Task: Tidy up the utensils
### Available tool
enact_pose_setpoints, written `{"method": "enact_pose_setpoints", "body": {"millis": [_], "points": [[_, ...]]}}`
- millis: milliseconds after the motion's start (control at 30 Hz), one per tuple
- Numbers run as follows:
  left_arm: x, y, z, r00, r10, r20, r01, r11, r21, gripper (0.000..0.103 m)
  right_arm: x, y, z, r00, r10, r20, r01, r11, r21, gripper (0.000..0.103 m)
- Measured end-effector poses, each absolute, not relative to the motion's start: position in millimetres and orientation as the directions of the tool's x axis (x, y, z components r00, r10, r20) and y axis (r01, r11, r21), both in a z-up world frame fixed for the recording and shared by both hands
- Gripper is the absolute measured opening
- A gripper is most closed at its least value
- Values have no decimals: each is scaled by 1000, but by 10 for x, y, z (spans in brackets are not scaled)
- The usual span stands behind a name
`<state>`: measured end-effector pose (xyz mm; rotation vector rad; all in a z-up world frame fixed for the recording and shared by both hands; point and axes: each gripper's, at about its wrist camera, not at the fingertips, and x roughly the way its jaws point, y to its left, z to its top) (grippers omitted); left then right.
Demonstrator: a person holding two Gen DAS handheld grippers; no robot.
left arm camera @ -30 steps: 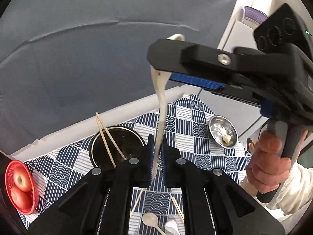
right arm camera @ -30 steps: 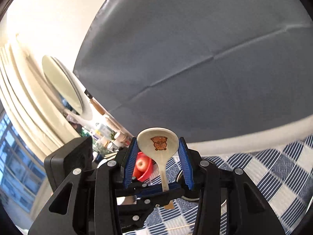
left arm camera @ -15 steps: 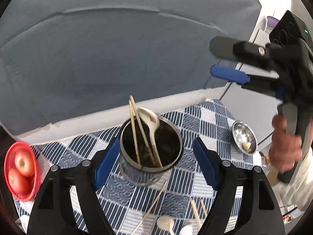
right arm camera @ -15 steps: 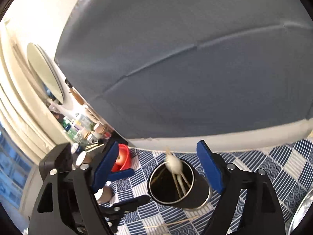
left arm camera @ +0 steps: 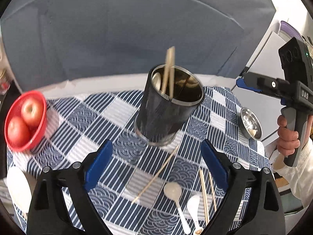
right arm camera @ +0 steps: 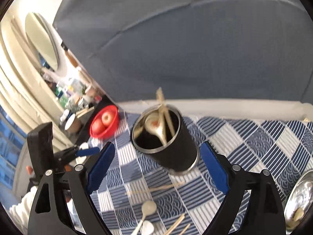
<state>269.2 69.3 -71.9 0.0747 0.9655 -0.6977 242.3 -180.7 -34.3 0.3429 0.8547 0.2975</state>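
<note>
Checked cloth (left arm camera: 121, 107): holder (left arm camera: 166, 107) with chopsticks (left arm camera: 169, 68) seemingly upright; both tongs (left arm camera: 156, 160) (right arm camera: 156, 166) released.

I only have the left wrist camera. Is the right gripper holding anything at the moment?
Observer: No. The right wrist view shows the right gripper with its jaws wide apart and nothing between them.
Operator: Is that pale blur inside the holder a spoon?
Observer: Yes. A spoon leans bowl-up inside the black utensil holder beside the chopsticks, and its bowl has an orange print.
Operator: What's beyond the red basket?
Observer: Past the red basket there is a dark shelf crowded with small bottles, too blurred to identify.
</note>
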Motion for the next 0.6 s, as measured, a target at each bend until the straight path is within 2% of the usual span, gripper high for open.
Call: {"method": "enact_pose_setpoints", "body": {"millis": [267, 600], "points": [[2429, 778, -944, 345, -469, -813, 578, 788, -210, 89, 2222, -1611, -821, 506, 365, -781, -135, 928, 346, 83], [2129, 857, -1273, 279, -432, -858, 567, 795, -216, 89, 1953, -1240, -1428, 347, 388, -854, -219, 919, 329, 81]]}}
